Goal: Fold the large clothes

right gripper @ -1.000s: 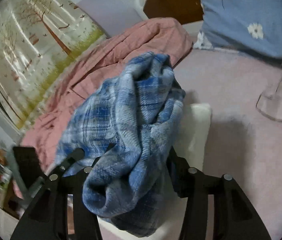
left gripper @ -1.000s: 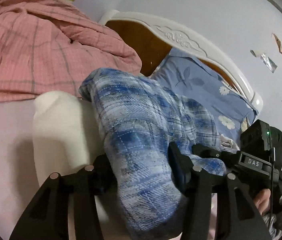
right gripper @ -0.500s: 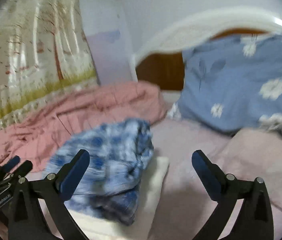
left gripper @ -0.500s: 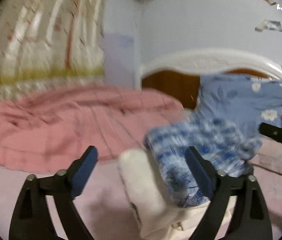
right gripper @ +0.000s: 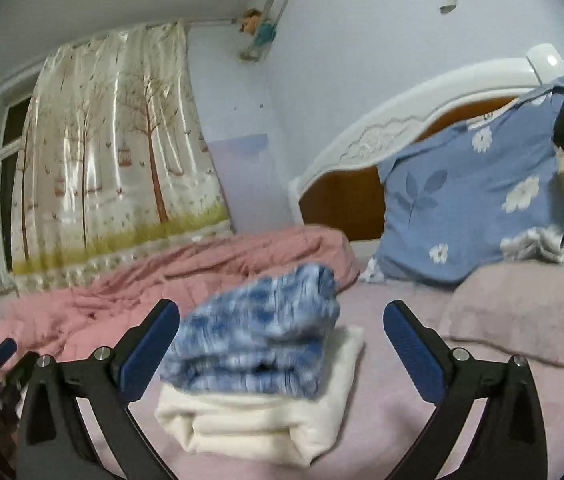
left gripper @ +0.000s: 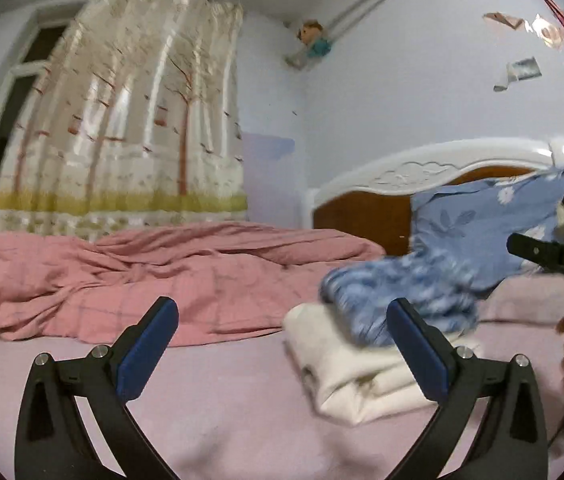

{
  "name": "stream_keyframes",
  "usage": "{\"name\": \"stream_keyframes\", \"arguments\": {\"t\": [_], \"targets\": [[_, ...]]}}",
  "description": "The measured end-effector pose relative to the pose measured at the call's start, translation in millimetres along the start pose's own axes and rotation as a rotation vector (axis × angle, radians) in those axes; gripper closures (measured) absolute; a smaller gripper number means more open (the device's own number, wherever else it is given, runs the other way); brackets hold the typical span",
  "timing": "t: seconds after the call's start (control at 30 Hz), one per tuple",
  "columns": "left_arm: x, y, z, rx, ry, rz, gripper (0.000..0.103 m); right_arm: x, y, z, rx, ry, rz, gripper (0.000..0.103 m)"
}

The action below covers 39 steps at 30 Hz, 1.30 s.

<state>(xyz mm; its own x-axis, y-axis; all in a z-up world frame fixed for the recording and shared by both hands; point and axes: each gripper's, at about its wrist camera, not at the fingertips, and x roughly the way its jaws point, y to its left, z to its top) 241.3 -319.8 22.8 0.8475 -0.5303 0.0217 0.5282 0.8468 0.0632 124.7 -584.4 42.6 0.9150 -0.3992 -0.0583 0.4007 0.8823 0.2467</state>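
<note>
Both the left gripper point(left gripper: 282, 344) and right gripper point(right gripper: 282, 344) have just spread their fingers empty, leaving the folded blue plaid garment point(right gripper: 258, 336) stacked on the folded cream garment point(right gripper: 266, 420) at twelve o'clock on the bed point(right gripper: 382, 420), apparently building a tidy pile.

A tree-printed curtain point(left gripper: 122, 120) hangs at upper left; below it a rumpled pink quilt point(left gripper: 154, 276) crosses the middle of the frame; at right a blue flowered pillow point(right gripper: 470, 204) leans on the white-and-wood headboard point(right gripper: 366, 152); pale pink sheet point(left gripper: 242, 412) fills the bottom.
</note>
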Motion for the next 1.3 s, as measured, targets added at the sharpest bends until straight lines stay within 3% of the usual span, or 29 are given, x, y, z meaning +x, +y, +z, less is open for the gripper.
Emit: {"name": "stream_keyframes", "arguments": {"t": [0.1, 0.2, 0.4, 0.5, 0.97, 1.3], "targets": [[17, -2, -8, -0.007, 0.077, -0.014, 0.000, 8, 16, -25, -0.133, 0.047, -0.073, 0.000], [17, 2, -20, -0.039, 0.078, 0.020, 0.000, 14, 24, -35, -0.144, 0.111, -0.033, 0.000], [15, 9, -20, -0.074, 0.075, 0.014, 0.000, -5, 36, -41, -0.197, 0.060, -0.086, 0.000], [16, 9, -19, -0.068, 0.077, 0.014, 0.000, -5, 28, -43, -0.143, 0.196, 0.000, 0.000], [9, 4, -18, -0.043, 0.034, 0.017, 0.000, -3, 26, -45, -0.167, 0.185, -0.118, 0.000], [9, 1, -17, -0.029, 0.041, 0.006, 0.000, -6, 32, -45, -0.206, 0.158, -0.125, 0.000]]}}
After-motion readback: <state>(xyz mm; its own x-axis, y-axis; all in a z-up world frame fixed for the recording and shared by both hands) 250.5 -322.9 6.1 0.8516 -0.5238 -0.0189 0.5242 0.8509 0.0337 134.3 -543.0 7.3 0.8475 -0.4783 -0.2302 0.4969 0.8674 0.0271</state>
